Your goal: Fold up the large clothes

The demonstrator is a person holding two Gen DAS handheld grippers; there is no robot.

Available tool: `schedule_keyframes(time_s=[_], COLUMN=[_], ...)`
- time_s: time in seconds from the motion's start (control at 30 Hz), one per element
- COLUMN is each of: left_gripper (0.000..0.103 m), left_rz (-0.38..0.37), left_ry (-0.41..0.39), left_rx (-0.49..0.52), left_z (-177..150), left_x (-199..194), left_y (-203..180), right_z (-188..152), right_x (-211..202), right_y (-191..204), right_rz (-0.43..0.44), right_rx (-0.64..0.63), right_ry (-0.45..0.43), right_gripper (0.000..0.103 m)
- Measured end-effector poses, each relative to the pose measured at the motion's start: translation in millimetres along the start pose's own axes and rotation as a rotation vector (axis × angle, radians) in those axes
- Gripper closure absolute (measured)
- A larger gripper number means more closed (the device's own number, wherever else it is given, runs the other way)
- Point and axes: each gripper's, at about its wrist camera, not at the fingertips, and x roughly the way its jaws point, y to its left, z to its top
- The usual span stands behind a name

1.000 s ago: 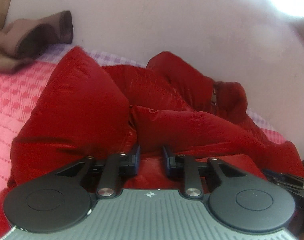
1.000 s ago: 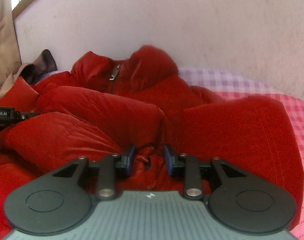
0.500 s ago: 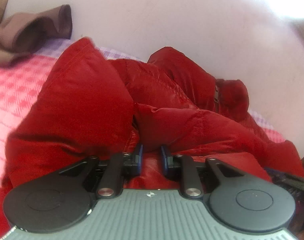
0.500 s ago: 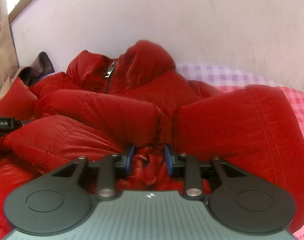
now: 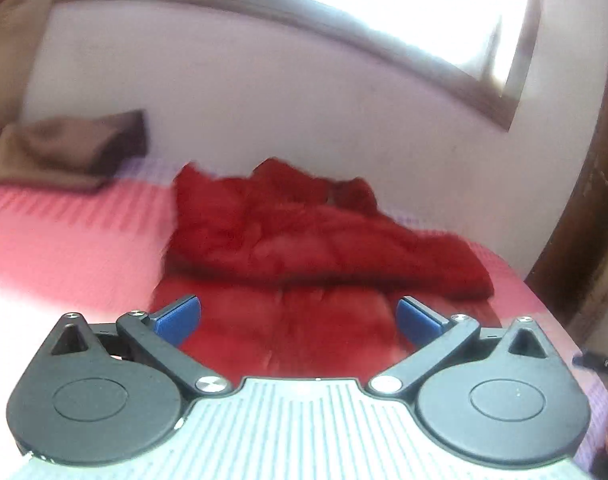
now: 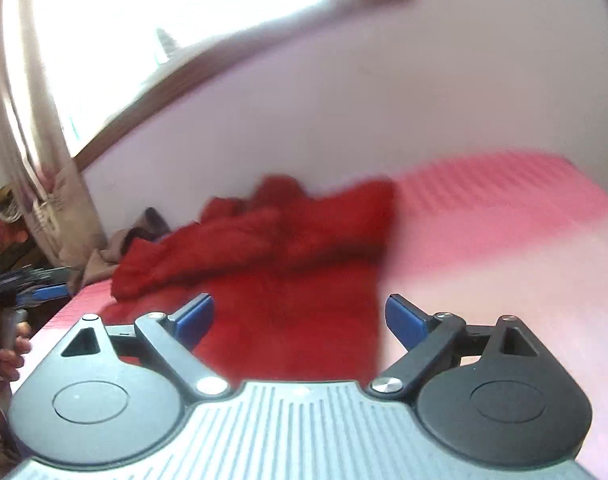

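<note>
A red puffer jacket (image 5: 304,248) lies bunched on the pink checked bed (image 5: 64,240), its sleeves folded across the body; the right wrist view shows the same jacket (image 6: 272,264). My left gripper (image 5: 299,316) is pulled back from the jacket, its jaws opening wide, blue pads (image 5: 176,318) bare, nothing between them. My right gripper (image 6: 300,318) is likewise back from the cloth, jaws opening, with nothing gripped. Both views are blurred by motion.
A brown garment (image 5: 64,152) lies at the bed's far left against the pale wall (image 5: 304,120). A bright window (image 5: 343,8) sits above. A curtain (image 6: 36,160) hangs left in the right wrist view, where a hand (image 6: 12,352) holds the other gripper (image 6: 28,284).
Both grippers let go of the red jacket, opened wide and drew back from it. The jacket now lies farther off, and the window has come into view.
</note>
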Motion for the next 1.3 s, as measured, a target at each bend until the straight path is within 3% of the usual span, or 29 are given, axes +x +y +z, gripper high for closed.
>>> schedule_keyframes(time_s=[0.17,0.3,0.37,0.43,0.57,0.6,0.63,0.7,0.73,0.83,0.93,1.0,1.07,1.13,1.2,1.23,1.27,1.3], left_gripper=[0.006,0.010,0.024,0.029,0.029,0.029,0.029,0.052,0.068,0.071,0.062,0.042,0.007,0.001,0.003,0.015,0.046,0.059], left_rz=[0.028,0.080,0.055,0.021,-0.058,-0.080,-0.100,-0.116,-0.125,-0.178,-0.159,-0.172,-0.233,-0.249,-0.218,-0.201,-0.175,-0.151], left_ry=[0.032,0.086,0.132,0.177,0.164,0.171,0.173,0.176,0.191,0.192,0.187,0.185,0.187,0.190,0.178,0.172,0.172,0.182], left_rx=[-0.067,-0.125,-0.183,-0.242,-0.270,-0.269,-0.265,-0.262,-0.282,-0.373,-0.305,-0.263,-0.268,-0.261,-0.228,-0.213,-0.195,-0.183], left_z=[-38,-63,-74,-82,-86,-85,-86,-90,-92,-95,-95,-93,-89,-89,-88,-88,-88,-88], left_x=[-46,-55,-53,-48,-46,-43,-40,-39,-36,-38,-40,-37,-30,-25,-20,-18,-17,-15], left_y=[19,36,46,57,58,58,57,56,60,80,73,66,62,54,45,42,39,38], right_z=[-52,-68,-73,-73,-69,-69,-69,-69,-71,-75,-76,-72,-70,-69,-68,-68,-68,-68], right_x=[-21,-11,-11,-6,8,14,20,28,28,23,20,19,20,22,26,29,33,36], right_y=[-2,3,5,2,1,3,4,3,0,-11,-16,-15,-14,-7,5,10,14,16], right_rz=[0.036,0.081,0.099,0.124,0.155,0.159,0.165,0.185,0.194,0.226,0.233,0.210,0.225,0.248,0.257,0.251,0.241,0.240], right_rx=[0.089,0.117,0.138,0.161,0.173,0.171,0.177,0.195,0.202,0.247,0.247,0.248,0.268,0.246,0.207,0.186,0.167,0.155], right_ry=[0.074,0.109,0.087,0.086,0.085,0.095,0.112,0.120,0.121,0.120,0.130,0.136,0.144,0.140,0.136,0.136,0.134,0.125], right_gripper=[0.010,0.010,0.009,0.009,0.012,0.027,0.049,0.066,0.072,0.079,0.080,0.077,0.067,0.044,0.027,0.024,0.024,0.025])
